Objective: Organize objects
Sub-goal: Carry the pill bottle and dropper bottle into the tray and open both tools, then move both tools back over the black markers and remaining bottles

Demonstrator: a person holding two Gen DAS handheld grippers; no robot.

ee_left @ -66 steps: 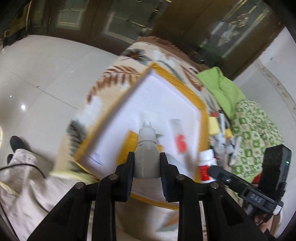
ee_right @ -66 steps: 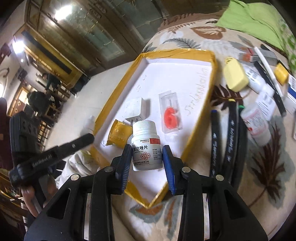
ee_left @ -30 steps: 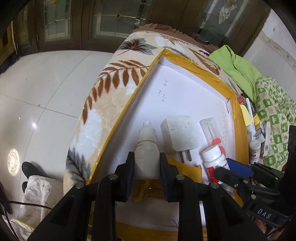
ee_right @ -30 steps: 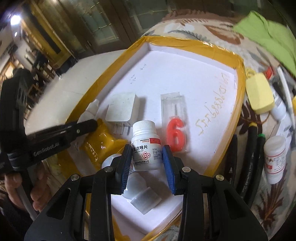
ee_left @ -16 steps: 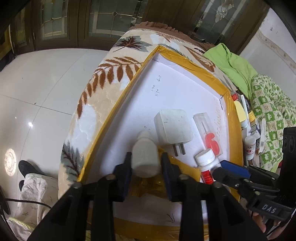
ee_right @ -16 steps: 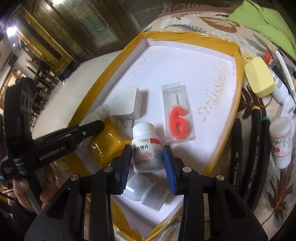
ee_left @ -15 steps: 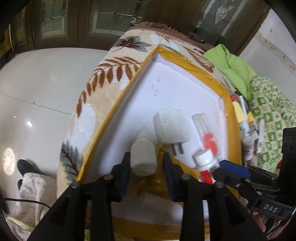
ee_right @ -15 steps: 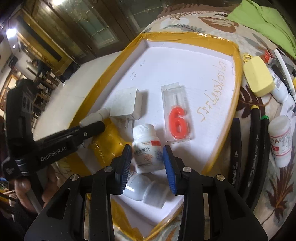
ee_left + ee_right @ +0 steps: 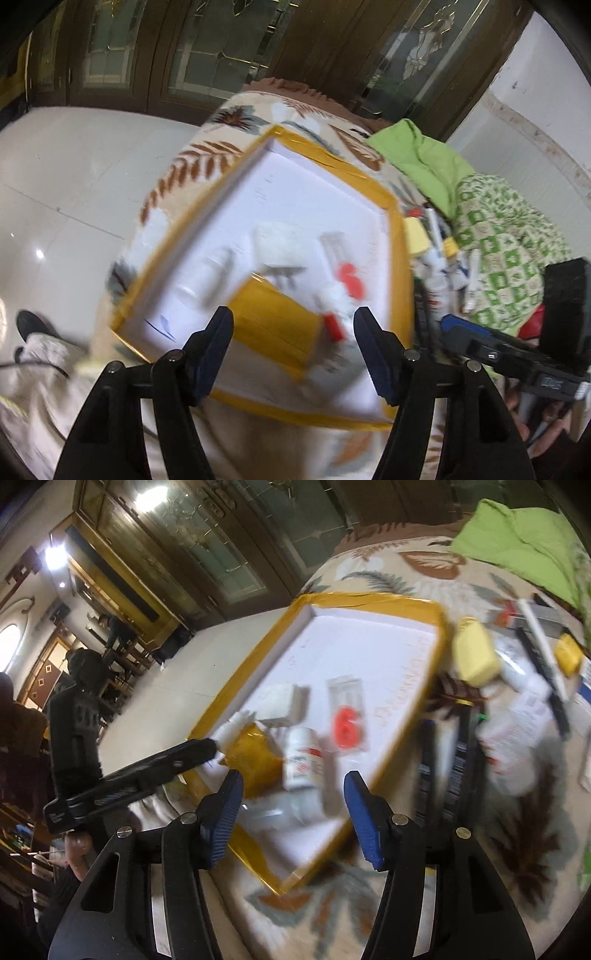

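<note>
A white tray with a yellow taped rim (image 9: 395,236) (image 9: 369,600) lies on the leaf-patterned cloth. In it lie a white dropper bottle (image 9: 207,275), a white plug adapter (image 9: 280,247) (image 9: 282,698), a yellow packet (image 9: 273,325) (image 9: 255,755), a red "6" candle (image 9: 345,725) and a white pill bottle with a red label (image 9: 303,762). My left gripper (image 9: 293,349) is open and empty, pulled back above the tray's near edge. My right gripper (image 9: 293,816) is open and empty, just behind the pill bottle. Both views are blurred.
Right of the tray lie black markers (image 9: 461,760), a yellow block (image 9: 474,657), a white bottle (image 9: 513,746) and several pens. A green cloth (image 9: 524,531) lies at the back. White tiled floor (image 9: 74,177) is left of the table.
Both grippers opened and let go: the dropper bottle and the pill bottle now lie in the tray. Both grippers have pulled back from the tray.
</note>
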